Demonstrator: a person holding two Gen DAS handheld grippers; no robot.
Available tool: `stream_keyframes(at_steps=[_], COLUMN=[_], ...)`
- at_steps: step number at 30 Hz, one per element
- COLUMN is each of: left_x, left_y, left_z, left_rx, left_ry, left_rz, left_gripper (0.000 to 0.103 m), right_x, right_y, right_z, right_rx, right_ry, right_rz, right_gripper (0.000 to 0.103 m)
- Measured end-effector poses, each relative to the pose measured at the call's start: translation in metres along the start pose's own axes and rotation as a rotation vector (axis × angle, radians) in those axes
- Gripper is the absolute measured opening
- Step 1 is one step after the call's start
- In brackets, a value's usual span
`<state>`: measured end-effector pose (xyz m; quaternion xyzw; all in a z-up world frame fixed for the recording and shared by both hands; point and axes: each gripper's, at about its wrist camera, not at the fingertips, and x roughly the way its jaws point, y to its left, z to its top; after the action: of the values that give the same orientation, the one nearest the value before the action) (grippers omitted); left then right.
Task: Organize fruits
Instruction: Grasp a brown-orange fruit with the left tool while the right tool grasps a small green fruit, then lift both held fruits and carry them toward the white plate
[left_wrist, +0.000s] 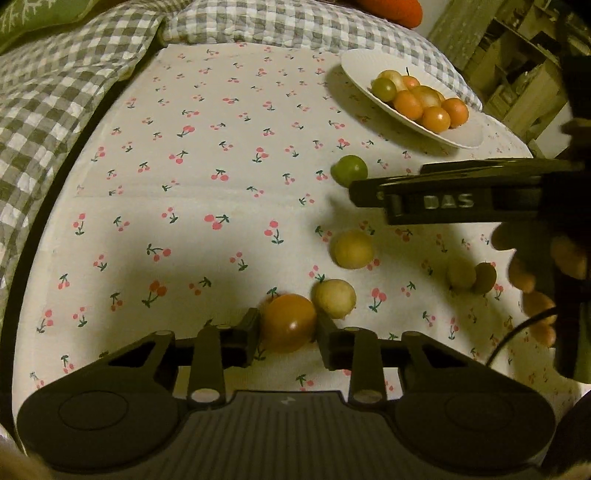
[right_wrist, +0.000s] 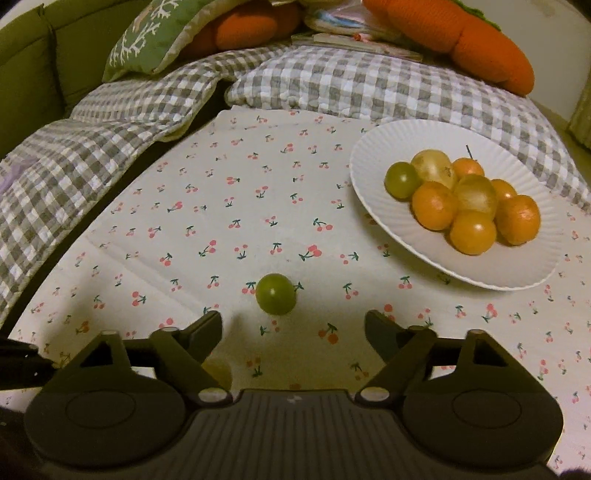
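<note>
L hand-held gripper (left_wrist: 288, 334) clamped on orange tomato (left_wrist: 288, 322) on worktop cloth (left_wrist: 207, 258), R hand-held gripper (right_wrist: 293, 326) wide w/ green tomato (right_wrist: 276, 294) just ahead, unheld; risk: over-squeeze bursts it, or green one rolls when nudged.

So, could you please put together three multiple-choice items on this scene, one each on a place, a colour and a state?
1. Where does the white plate stand?
A. on the cherry-print cloth
B. on the green cushion
C. on a shelf

2. What colour is the loose fruit lying just ahead of the right gripper?
A. red
B. green
C. purple

3. What is the left gripper doing?
A. standing wide open over bare cloth
B. holding a spoon
C. closed on an orange fruit

Answers: 1 A, the plate rests on the printed cloth; 2 B, the fruit is green; 3 C, both fingers press the orange fruit's sides.
</note>
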<state>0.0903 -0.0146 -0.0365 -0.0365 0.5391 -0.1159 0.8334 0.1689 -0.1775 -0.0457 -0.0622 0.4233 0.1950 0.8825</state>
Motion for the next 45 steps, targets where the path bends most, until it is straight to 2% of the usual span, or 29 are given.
stream_keyframes(at_steps=[2,4,9,12,16,22,45], left_x=[0.0,0.0,0.001,0.001,0.002,0.002,-0.005], left_y=[0.0,0.0,-0.001,-0.001,-0.002,-0.002,-0.003], left_z=[0.001,0.0,0.002,0.003,0.004,0.004,0.008], left_rx=[0.004,0.004,0.002,0.005,0.01,0.013,0.051], left_ry=[-0.002,-0.004,-0.004,-0.004,-0.005,-0.007,-0.069], left_rz=[0.002,0.005,0.002,0.003,0.007,0.009,0.065], left_gripper=[0.019,0.019,0.019,0.019,0.019,0.019,0.018], right_x=[0.006,0.01,0.017,0.016,0.016,0.014,-0.005], right_y=[-0.001,-0.001,-0.001,0.0,0.003,0.008,0.006], right_z=[0.001,0.001,0.001,0.002,0.002,0.003,0.008], right_rx=[0.006,0.014,0.002,-0.001,-0.02,-0.048,0.009], right_ry=[-0.006,-0.011,-0.032,-0.043,-0.056,-0.069,-0.118], right_rz=[0.006,0.016,0.002,0.006,-0.002,-0.017,0.017], right_gripper=[0.066,0.06,0.052,0.043,0.023,0.023,0.023])
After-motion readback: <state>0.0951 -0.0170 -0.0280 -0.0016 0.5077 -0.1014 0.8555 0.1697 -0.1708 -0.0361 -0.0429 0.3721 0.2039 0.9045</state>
